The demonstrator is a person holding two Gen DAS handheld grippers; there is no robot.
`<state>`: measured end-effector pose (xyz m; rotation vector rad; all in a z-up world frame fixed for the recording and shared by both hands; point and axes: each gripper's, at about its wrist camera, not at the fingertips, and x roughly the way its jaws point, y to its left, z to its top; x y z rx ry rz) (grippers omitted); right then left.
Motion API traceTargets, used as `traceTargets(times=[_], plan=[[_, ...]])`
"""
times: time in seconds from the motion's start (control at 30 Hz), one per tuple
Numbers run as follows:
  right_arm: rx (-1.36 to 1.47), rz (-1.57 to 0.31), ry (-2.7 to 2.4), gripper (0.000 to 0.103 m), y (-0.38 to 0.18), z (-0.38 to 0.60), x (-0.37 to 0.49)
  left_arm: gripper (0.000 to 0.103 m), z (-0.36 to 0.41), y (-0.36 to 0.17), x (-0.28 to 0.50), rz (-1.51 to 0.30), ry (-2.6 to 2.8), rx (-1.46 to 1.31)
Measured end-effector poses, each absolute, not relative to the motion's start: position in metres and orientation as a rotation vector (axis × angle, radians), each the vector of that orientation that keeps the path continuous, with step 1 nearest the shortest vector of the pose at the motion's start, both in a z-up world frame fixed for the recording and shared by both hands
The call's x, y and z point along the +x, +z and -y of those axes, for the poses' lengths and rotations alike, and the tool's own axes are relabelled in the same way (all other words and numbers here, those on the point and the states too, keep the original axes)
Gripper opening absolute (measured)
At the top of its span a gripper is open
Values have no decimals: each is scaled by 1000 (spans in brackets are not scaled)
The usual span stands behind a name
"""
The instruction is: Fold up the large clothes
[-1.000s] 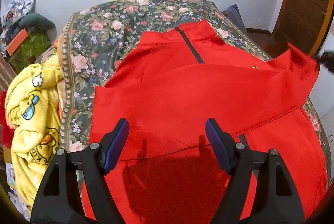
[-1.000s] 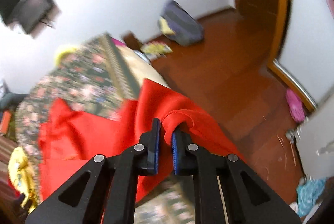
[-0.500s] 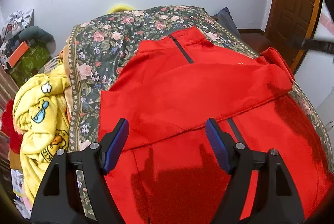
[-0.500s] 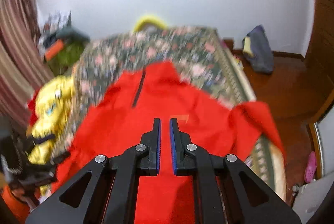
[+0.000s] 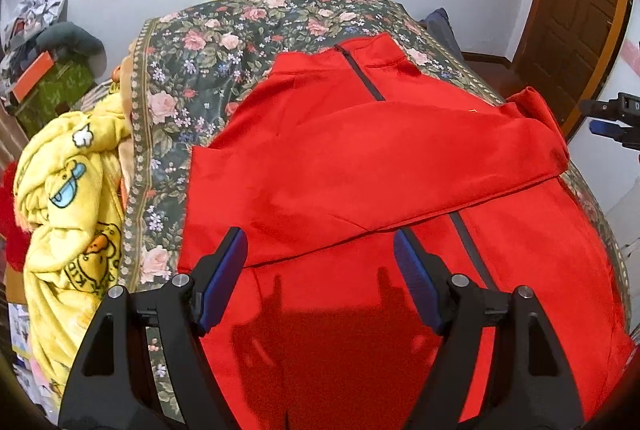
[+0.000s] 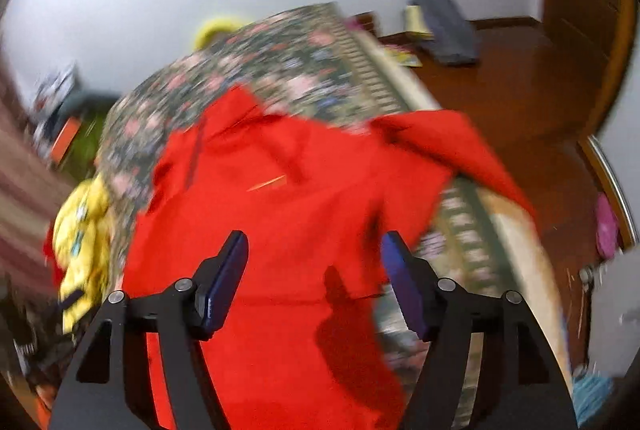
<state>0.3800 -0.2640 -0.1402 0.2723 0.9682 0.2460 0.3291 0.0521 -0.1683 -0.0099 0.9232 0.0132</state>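
A red jacket [image 5: 400,189] lies face up on the bed [image 5: 224,69], collar toward the far wall, its dark zip [image 5: 362,77] running down the middle. One sleeve [image 5: 360,165] is laid across the chest, reaching from the right shoulder to the left edge, presumably to bring the garment into a narrower shape before folding it lengthwise. The other sleeve [image 6: 460,149] hangs partly over the bed's right edge in the right wrist view, which is blurred. The left gripper [image 5: 320,266] hovers over the lower half of the jacket with its fingers wide apart and nothing between them, well placed to take the hem or the folded sleeve's edge. The right gripper [image 6: 314,262] is also spread and empty, above the jacket's right side near the hanging sleeve, likely the next piece to be brought in. A yellow blanket [image 5: 68,213] lies bunched at the bed's left side, clear of the work.
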Motion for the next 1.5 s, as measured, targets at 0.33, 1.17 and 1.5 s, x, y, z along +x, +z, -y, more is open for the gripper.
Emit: traceTargets(times=[0.33, 1.17, 1.5], plan=[[703, -1077, 33, 66, -208, 364, 431, 75, -41, -182, 350, -942, -7, -23], [585, -932, -68, 4, -196, 355, 481, 75, -45, -192, 363, -948, 8, -17], [292, -625, 269, 4, -31, 254, 423, 75, -45, -154, 334, -856, 16, -6]])
